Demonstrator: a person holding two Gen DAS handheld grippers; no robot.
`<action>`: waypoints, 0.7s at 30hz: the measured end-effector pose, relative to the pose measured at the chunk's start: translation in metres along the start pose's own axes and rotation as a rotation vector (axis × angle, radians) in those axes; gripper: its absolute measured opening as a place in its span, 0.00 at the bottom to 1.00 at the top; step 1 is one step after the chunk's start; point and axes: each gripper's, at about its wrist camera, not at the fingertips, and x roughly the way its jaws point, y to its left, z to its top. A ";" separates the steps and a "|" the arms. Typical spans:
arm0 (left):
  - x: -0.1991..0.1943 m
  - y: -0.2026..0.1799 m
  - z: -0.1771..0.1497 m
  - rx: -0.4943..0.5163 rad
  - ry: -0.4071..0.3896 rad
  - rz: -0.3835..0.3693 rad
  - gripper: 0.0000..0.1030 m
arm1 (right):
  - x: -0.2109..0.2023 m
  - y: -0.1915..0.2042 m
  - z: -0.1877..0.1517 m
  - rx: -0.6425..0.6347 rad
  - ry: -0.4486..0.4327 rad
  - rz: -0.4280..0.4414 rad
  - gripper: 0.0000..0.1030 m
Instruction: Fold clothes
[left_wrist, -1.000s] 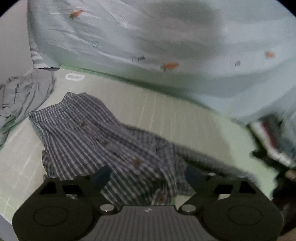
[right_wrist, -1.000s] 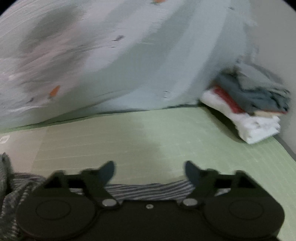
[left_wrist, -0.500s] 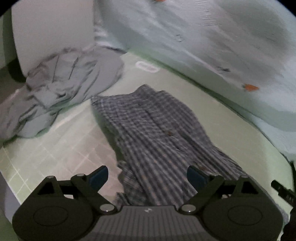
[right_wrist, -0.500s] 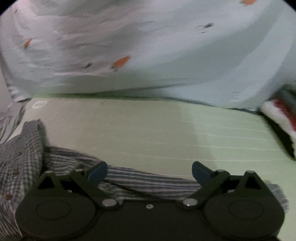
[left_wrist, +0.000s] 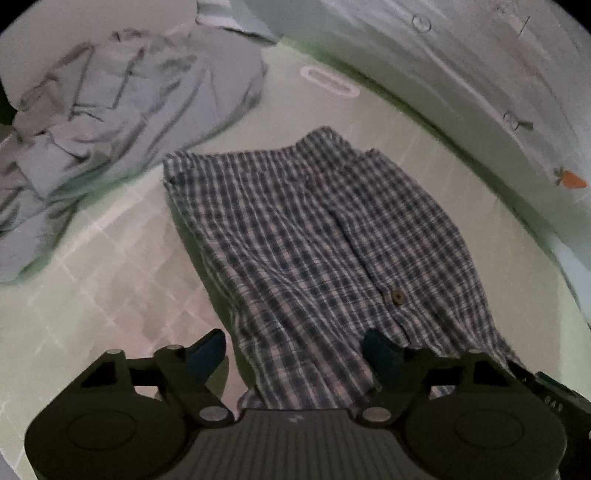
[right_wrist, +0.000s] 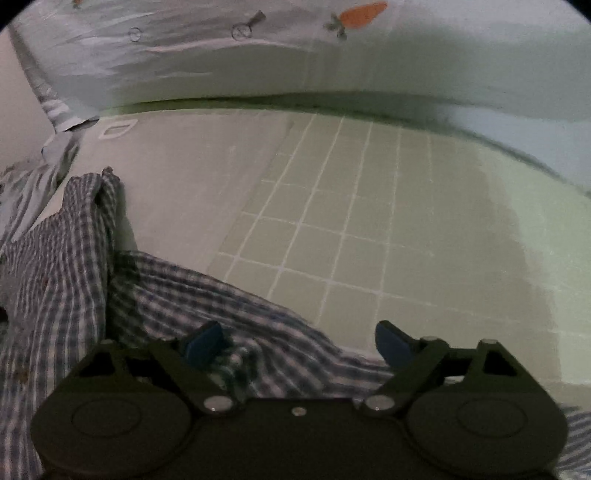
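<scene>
— So, how many tools, and how do they stand?

— Two. The left tool (left_wrist: 293, 350) is spread wide and released, and so is the right tool (right_wrist: 299, 341); neither grips anything.

— And the clothes?

— One blue-and-white checked button shirt (left_wrist: 325, 236) lies spread on the pale green gridded mat (left_wrist: 122, 280). Its near end runs between and under the left tool's fingers and stretches away from them. One crumpled grey garment (left_wrist: 110, 110) sits well apart, at far left.

— What does the right view add?

— A rumpled part of the shirt (right_wrist: 177, 291) under the right tool's blue left fingertip (right_wrist: 203, 341), and bare mat (right_wrist: 369, 229) ahead. Both views show the pale carrot-print bedding (right_wrist: 258, 55); only the left shows one brown button (left_wrist: 398, 295).
</scene>
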 end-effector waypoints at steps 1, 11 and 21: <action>0.002 -0.001 0.002 0.001 0.004 0.001 0.72 | 0.003 0.002 0.000 -0.002 0.007 0.010 0.82; 0.026 -0.016 0.021 0.015 0.039 0.008 0.10 | -0.020 -0.023 0.022 -0.034 -0.148 -0.064 0.03; -0.046 -0.104 0.101 0.147 -0.290 -0.165 0.06 | -0.092 -0.099 0.083 0.063 -0.473 -0.267 0.02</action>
